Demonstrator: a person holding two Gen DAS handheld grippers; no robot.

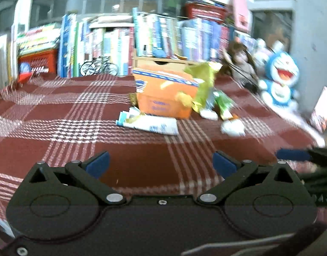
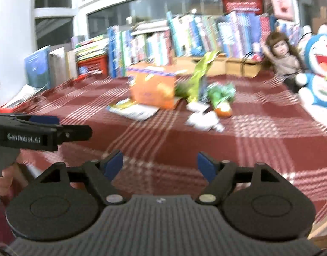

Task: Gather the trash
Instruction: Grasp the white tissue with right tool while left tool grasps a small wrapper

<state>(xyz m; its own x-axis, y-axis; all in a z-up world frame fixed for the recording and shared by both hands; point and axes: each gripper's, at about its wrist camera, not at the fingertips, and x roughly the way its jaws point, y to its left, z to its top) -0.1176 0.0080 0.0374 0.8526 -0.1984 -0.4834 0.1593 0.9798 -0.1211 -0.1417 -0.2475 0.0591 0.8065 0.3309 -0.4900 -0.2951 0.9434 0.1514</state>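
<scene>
Left hand-held gripper: blue-padded fingers spread wide apart, nothing between them, hovering over the near part of the checked cloth; seen from the right wrist view it sits at the left, side on.
Right hand-held gripper: fingers also set wide apart, holding nothing and touching nothing; its tip shows at the right edge of the left wrist view.
Bench: covered in a dark red cloth with white check lines.
Orange carton: lies toward the far middle of the bench, well apart from both grippers, its blue-striped top flaps up.
Yellow-green wrapper: crumpled, standing up against the carton's right side.
Green wrapper: just right of the yellow-green one, on the cloth.
White flattened packet: lying on the near side of the carton, touching or just beside it.
White crumpled scrap: on the cloth, near and right of the carton.
Books: a row standing along the far edge.
Doll: far right, beside the blue cat plush.
</scene>
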